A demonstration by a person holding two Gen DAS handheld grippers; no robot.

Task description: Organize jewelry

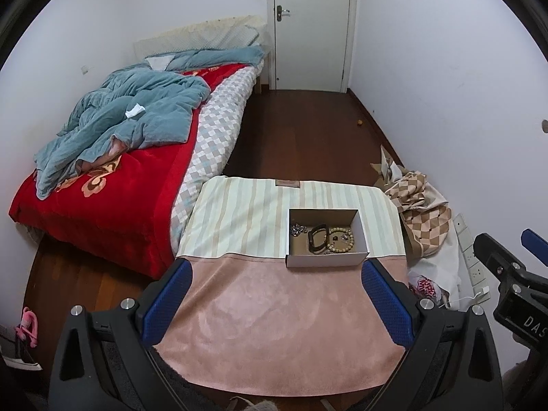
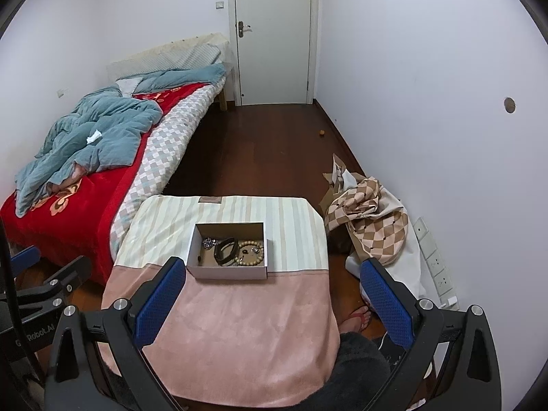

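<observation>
Both grippers up and hanging above the near, pink end of the cloth-covered table [image 1: 274,325], nothing between the pads. Left gripper [image 1: 275,303] spread wide, jaws released, blue pads [image 1: 167,303] splayed at 8 and 4 o'clock of the left wrist view. Right gripper [image 2: 274,303] just as wide, jaws released and empty, its blue pads [image 2: 385,303] framing the table's right edge and a foot in a red sandal [image 2: 356,318] on the floor beneath.

Out ahead at 12 o'clock of the left gripper: small open cardboard box [image 1: 327,260], sitting on the striped half of the cloth, front wall right at the seam with the pink half. Inside, all resting on the box floor: silvery chain piece [image 1: 298,229] at the box's 9 o'clock, dark band [image 1: 316,238] standing on edge in the middle, wooden bead bracelet [image 1: 342,238] at 3 o'clock with small dark bits lying inside its loop. Too small to tell what those bits are.

From the right wrist view, same box [image 2: 227,272] at about 11 o'clock, well apart from the pads.

Bed with red blanket [image 1: 113,205] and rumpled blue quilt [image 1: 137,113] off at 10 o'clock; checked fabric heap [image 1: 424,219] against the wall at 3 o'clock; white door [image 1: 311,27] shut at 12.
</observation>
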